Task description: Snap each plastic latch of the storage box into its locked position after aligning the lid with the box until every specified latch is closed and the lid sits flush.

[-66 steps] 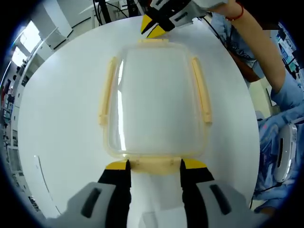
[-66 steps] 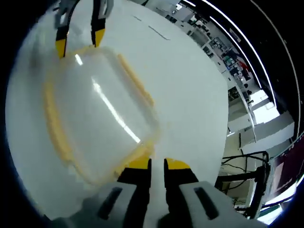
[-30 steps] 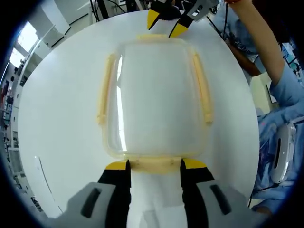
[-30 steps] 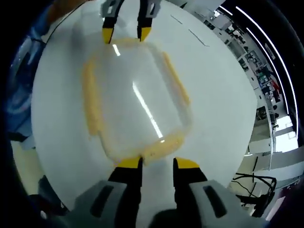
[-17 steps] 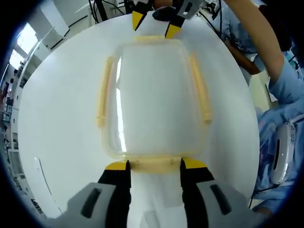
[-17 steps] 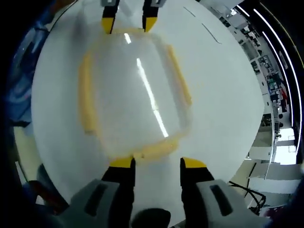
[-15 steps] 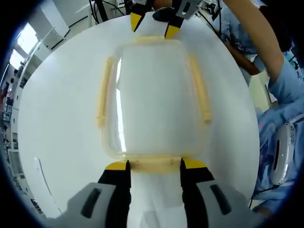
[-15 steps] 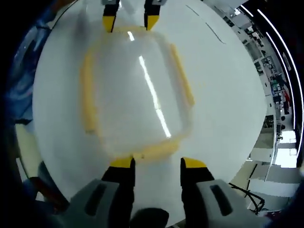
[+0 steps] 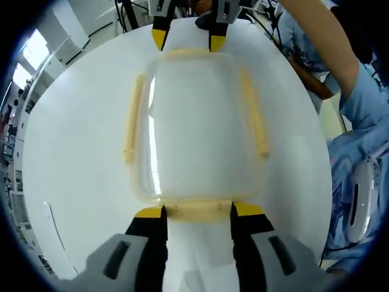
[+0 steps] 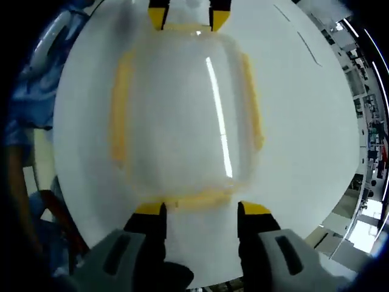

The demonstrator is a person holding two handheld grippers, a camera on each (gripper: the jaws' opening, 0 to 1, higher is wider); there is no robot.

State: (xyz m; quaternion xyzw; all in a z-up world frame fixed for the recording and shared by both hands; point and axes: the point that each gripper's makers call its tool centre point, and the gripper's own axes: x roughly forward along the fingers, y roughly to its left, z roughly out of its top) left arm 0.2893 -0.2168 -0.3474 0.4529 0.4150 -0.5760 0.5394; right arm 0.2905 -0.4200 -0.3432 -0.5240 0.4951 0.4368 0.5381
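Lying flat at the middle of a round white table (image 9: 73,140): a clear box (image 9: 197,128) under its clear lid (image 10: 182,103), pale yellow latches on all four sides. Facing each other across it, end to end: two yellow-tipped grippers. Sitting at the near short end in the left gripper view, the left gripper (image 9: 196,212), jaws spread wide and bracketing the end latch (image 9: 196,210), tips just beside its two corners. Hovering at the opposite short end, the right gripper (image 10: 202,209), jaws likewise spread to either side of the far latch (image 10: 194,199). Running along the long sides, the two side latches (image 9: 132,118) (image 9: 254,112); whether snapped down, impossible to tell. Leaning in at the table's edge, a blue sleeve (image 9: 364,121).
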